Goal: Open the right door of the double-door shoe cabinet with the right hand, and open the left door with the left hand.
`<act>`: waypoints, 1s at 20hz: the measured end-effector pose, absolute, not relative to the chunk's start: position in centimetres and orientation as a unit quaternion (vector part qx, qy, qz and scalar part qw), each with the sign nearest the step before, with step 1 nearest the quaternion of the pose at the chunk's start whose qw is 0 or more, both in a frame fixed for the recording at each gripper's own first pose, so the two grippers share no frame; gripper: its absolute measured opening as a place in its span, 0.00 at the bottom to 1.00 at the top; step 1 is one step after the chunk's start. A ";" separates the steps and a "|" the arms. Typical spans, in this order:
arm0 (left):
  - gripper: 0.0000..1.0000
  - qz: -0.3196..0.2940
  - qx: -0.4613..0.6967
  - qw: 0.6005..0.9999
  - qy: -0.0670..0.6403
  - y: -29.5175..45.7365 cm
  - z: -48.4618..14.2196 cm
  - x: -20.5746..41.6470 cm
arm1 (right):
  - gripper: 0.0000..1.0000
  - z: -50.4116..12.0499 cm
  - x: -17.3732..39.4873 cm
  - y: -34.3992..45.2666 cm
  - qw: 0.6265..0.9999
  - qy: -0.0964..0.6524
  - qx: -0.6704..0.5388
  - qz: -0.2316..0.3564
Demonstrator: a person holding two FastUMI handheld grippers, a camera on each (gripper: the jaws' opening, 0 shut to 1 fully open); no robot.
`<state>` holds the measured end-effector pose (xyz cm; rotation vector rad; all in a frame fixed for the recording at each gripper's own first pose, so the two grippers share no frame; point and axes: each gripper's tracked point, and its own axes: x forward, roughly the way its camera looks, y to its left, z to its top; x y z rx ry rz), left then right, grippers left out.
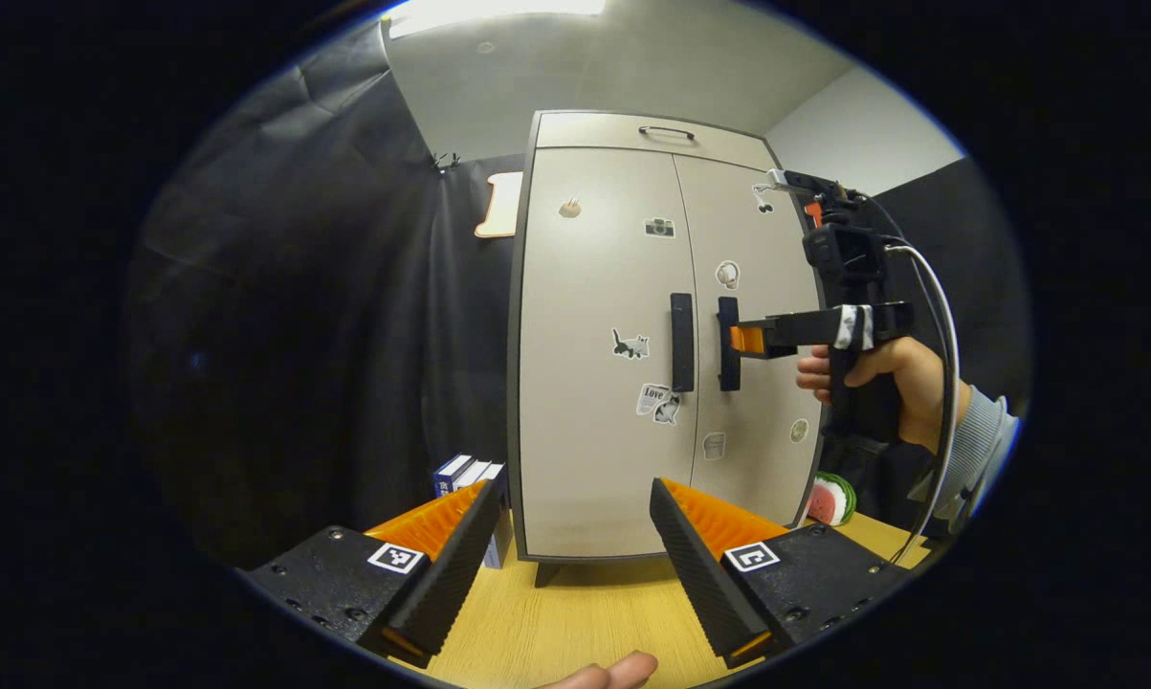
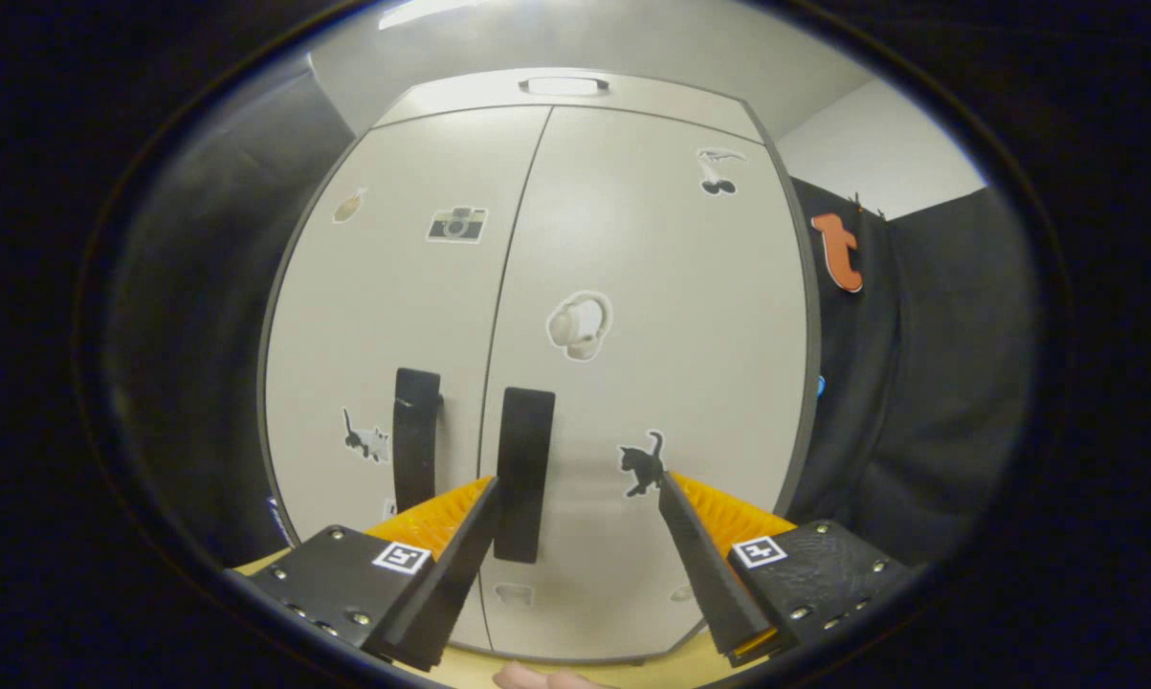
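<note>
The beige shoe cabinet (image 1: 594,383) stands on the table with both doors closed. Its two black vertical handles sit side by side at the middle seam: the left door's handle (image 1: 681,342) and the right door's handle (image 1: 728,343). My left gripper (image 1: 572,485) is open, well back from the cabinet and low in front of the left door. My right gripper (image 1: 740,341), held by a hand (image 1: 881,373), reaches the right handle. In the right gripper view the right handle (image 2: 522,474) stands between the open fingers of that gripper (image 2: 577,481), close to the left finger (image 2: 460,536). The left handle (image 2: 415,435) lies just outside them.
The cabinet rests on a wooden table (image 1: 575,622). Blue-and-white boxes (image 1: 470,474) stand by its left side, and a watermelon-patterned object (image 1: 833,498) lies at its right. A top drawer with a handle (image 1: 666,131) runs above the doors. Black cloth hangs behind.
</note>
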<state>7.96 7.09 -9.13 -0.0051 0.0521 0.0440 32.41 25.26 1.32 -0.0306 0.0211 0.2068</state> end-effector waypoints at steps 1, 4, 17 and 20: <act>0.99 0.025 -0.001 0.999 0.026 7.6 -9.2 7.7 | 0.99 0.9 33.1 25.4 0.995 0.018 -0.013 0.094; 0.99 0.035 0.001 0.999 0.021 9.2 -9.2 7.1 | 0.98 0.9 34.0 27.2 0.994 0.017 -0.010 0.108; 0.98 0.021 -0.015 0.999 0.045 9.6 -10.9 6.0 | 0.27 -0.9 35.6 29.2 0.991 0.050 -0.003 0.127; 0.99 0.021 -0.025 0.998 0.048 9.2 -11.1 5.5 | 0.21 -1.0 35.5 29.2 0.988 0.065 0.021 0.139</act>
